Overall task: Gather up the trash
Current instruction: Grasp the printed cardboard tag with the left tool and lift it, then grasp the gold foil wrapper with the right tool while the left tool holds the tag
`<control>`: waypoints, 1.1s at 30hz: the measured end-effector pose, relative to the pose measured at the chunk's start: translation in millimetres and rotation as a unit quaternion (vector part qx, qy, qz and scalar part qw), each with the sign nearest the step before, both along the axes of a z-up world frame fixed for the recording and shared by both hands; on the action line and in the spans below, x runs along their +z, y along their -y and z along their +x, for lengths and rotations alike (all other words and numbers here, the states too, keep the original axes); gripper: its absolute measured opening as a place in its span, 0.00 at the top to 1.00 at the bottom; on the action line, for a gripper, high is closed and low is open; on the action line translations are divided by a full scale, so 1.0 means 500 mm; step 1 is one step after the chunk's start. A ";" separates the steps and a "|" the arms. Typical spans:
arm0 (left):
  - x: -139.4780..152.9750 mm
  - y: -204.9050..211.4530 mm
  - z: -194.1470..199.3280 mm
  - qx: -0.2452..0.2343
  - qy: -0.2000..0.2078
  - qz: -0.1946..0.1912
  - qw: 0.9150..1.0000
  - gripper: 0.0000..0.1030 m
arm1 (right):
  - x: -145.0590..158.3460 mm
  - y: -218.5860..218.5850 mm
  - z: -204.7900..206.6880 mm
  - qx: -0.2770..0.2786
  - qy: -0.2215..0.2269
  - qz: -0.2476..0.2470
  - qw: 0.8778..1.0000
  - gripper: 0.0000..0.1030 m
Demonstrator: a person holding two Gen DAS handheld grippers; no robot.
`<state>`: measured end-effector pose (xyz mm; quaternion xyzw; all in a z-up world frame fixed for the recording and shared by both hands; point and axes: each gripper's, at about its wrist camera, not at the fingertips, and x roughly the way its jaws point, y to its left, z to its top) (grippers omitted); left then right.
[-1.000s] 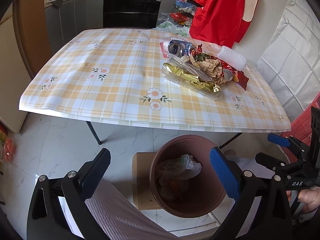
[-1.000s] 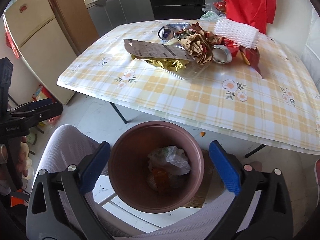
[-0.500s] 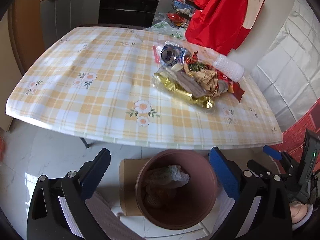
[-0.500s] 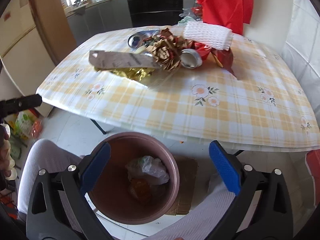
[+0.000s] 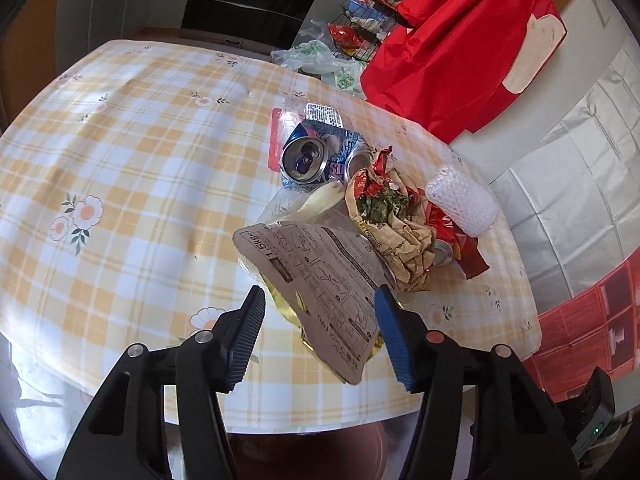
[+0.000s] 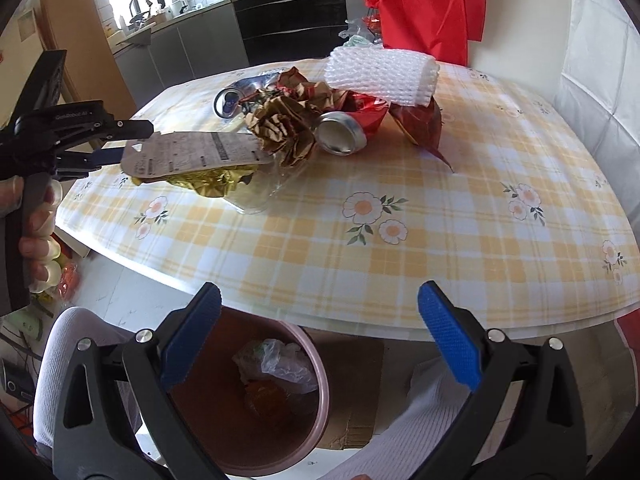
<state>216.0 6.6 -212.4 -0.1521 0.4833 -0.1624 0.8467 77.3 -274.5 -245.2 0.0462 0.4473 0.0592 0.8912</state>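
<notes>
A trash pile lies on the checked table (image 5: 120,184): a printed grey card (image 5: 316,280), gold foil (image 6: 212,180), crumpled brown paper (image 5: 400,240), a crushed blue can (image 5: 304,158), a silver can (image 6: 342,132), a white foam net (image 6: 380,76) and a red wrapper (image 6: 420,124). My left gripper (image 5: 318,336) has its jaws closing around the card's near end; the card is between them, and I see no pad pressing on it. From the right wrist view, the left gripper (image 6: 124,140) sits at the card's left end. My right gripper (image 6: 320,340) is open and empty above the brown bin (image 6: 224,420).
The bin holds a plastic bag (image 6: 280,364) and other scraps, and stands on flattened cardboard (image 6: 352,400) by the table's front edge. A person's white-sleeved legs (image 6: 68,352) flank the bin. A red cloth (image 5: 460,48) hangs behind the table.
My left gripper has swung from above the bin up over the table to the grey card, and its jaws have narrowed. The right gripper has drifted toward the table edge, still open.
</notes>
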 end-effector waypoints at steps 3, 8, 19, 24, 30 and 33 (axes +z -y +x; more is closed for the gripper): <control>-0.016 0.006 0.016 -0.006 -0.006 -0.001 1.000 0.63 | -0.007 0.010 0.011 -0.006 -0.004 0.003 1.000 0.06; -0.017 -0.004 0.005 -0.004 -0.008 -0.014 1.000 0.93 | -0.010 0.016 0.021 -0.010 -0.004 0.004 1.000 0.06; 0.071 -0.006 -0.025 -0.029 0.040 -0.055 0.997 0.99 | 0.001 0.009 0.023 -0.007 0.001 0.001 1.000 0.06; 0.114 -0.007 -0.039 -0.034 0.077 -0.057 0.995 0.99 | 0.008 0.011 0.019 -0.009 0.006 -0.001 1.000 0.06; 0.159 -0.029 -0.066 -0.018 0.123 -0.055 0.991 0.99 | 0.016 0.016 0.021 -0.009 0.013 -0.001 1.000 0.06; 0.170 -0.050 -0.083 -0.008 0.140 -0.047 0.989 0.99 | 0.022 0.015 0.027 -0.002 0.019 -0.007 1.000 0.06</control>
